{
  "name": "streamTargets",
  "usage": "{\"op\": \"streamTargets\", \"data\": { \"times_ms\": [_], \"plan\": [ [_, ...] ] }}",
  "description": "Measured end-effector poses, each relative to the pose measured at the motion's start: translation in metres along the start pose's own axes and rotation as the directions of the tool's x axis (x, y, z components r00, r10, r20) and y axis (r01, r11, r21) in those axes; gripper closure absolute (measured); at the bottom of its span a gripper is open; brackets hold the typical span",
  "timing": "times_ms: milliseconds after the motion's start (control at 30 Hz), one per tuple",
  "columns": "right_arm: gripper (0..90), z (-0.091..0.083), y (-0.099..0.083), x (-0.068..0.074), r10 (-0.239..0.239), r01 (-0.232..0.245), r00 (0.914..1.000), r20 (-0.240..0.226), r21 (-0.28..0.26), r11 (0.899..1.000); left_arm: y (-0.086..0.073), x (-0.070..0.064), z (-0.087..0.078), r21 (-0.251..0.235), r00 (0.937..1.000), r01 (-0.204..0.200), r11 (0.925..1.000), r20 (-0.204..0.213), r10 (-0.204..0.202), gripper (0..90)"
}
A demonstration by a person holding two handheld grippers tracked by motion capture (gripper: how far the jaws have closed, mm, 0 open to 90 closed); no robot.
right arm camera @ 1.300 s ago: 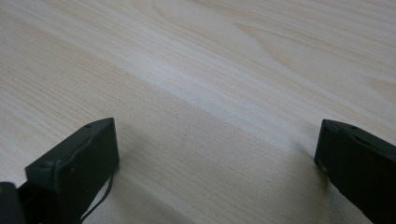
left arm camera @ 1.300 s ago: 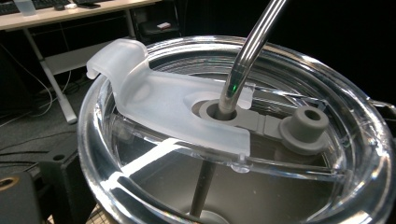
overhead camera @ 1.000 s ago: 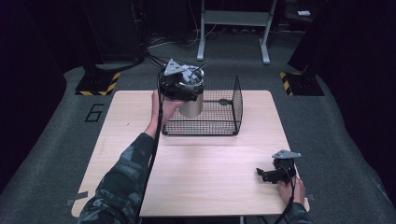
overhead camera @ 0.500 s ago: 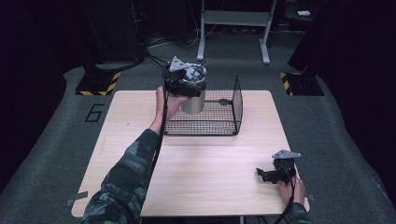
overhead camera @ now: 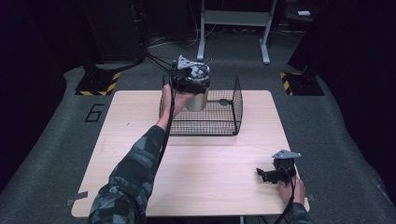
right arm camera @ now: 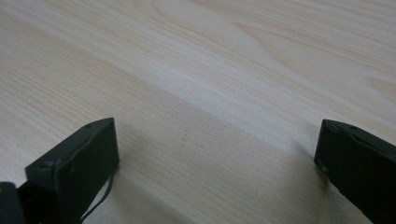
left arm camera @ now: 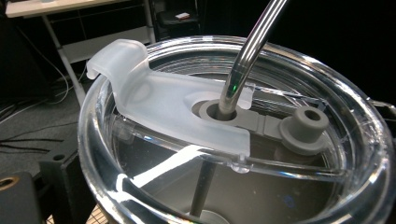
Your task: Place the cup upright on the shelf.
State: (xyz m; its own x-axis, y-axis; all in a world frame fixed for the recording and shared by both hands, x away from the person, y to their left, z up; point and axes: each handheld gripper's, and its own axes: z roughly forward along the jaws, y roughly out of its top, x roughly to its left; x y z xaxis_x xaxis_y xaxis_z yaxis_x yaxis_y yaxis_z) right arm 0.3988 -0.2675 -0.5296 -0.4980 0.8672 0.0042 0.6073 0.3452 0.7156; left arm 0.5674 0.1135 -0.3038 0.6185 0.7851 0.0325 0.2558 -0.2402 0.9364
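A steel tumbler (overhead camera: 196,100) with a clear lid (left arm camera: 233,135) and straw (left arm camera: 247,51) is held directly under the left tongs (overhead camera: 190,80), at the left end of the wire basket (overhead camera: 224,122); whether those tongs are spread or pinching cannot be told. The step in hand seems to be moving the tumbler at the basket, so the next move calls for keeping it upright and clear of the wire rim. The right tongs (overhead camera: 275,173) rest spread on the surface (overhead camera: 205,177), well apart from the tumbler.

Light falls from above onto the pale desk (overhead camera: 205,186), which stands bright against a dim, nearly black room. In the left gripper view, white glare streaks cross the clear lid (left arm camera: 154,172), a green glint sits on the metal straw (left arm camera: 240,70), and the near rim is soft. In the right gripper view, a soft shadow lies between the dark, slightly blurred jaws.
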Motion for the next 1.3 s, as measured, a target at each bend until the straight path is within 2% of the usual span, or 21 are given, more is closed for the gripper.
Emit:
{"op": "streamTargets", "data": {
  "times_ms": [67, 333, 400, 633, 933, 967, 1067, 1100, 1300],
  "plan": [
    [0.0, 0.0, 0.0, 0.0, -0.003, 0.003, 1.0, 0.001, -0.001, 1.0, -0.003, 0.002, 0.006, 0.017, 0.9999, 0.011, 0.9998, -0.004, -0.011, 3.7],
    [0.0, 0.0, 0.0, 0.0, 0.001, 0.0, 1.0, 0.005, -0.006, 1.0, -0.011, 0.008, 0.02, 0.031, 0.9986, 0.044, 0.9986, -0.032, -0.043, 3.7],
    [0.0, 0.0, 0.0, 0.0, 0.001, -0.001, 1.0, 0.004, -0.006, 1.0, -0.015, 0.01, 0.026, 0.031, 0.997, 0.064, 0.9975, -0.046, -0.063, 3.7],
    [0.0, 0.0, 0.0, 0.0, 0.0, 0.0, 1.0, 0.003, -0.006, 1.0, -0.026, 0.016, 0.037, 0.051, 0.9935, 0.104, 0.9932, -0.051, -0.102, 3.7],
    [0.0, 0.001, 0.0, 0.0, 0.001, -0.001, 1.0, 0.006, -0.009, 1.0, -0.039, 0.02, 0.046, 0.077, 0.9908, 0.119, 0.9899, -0.073, -0.114, 3.7],
    [0.0, 0.001, 0.0, 0.0, 0.0, 0.0, 1.0, 0.006, -0.01, 1.0, -0.042, 0.02, 0.049, 0.091, 0.9895, 0.131, 0.9872, -0.074, -0.125, 3.7],
    [0.0, 0.001, 0.0, 0.0, 0.001, -0.001, 1.0, 0.006, -0.011, 1.0, -0.044, 0.02, 0.053, 0.103, 0.9898, 0.125, 0.9868, -0.081, -0.117, 3.7],
    [0.0, 0.001, 0.0, 0.0, 0.001, -0.001, 1.0, 0.006, -0.011, 1.0, -0.046, 0.019, 0.055, 0.094, 0.9879, 0.135, 0.9863, -0.089, -0.127, 3.7],
    [0.0, 0.001, 0.0, 0.0, 0.0, 0.0, 1.0, 0.006, -0.009, 1.0, -0.056, 0.02, 0.063, 0.108, 0.9835, 0.169, 0.9796, -0.083, -0.161, 3.7]
  ]
}}
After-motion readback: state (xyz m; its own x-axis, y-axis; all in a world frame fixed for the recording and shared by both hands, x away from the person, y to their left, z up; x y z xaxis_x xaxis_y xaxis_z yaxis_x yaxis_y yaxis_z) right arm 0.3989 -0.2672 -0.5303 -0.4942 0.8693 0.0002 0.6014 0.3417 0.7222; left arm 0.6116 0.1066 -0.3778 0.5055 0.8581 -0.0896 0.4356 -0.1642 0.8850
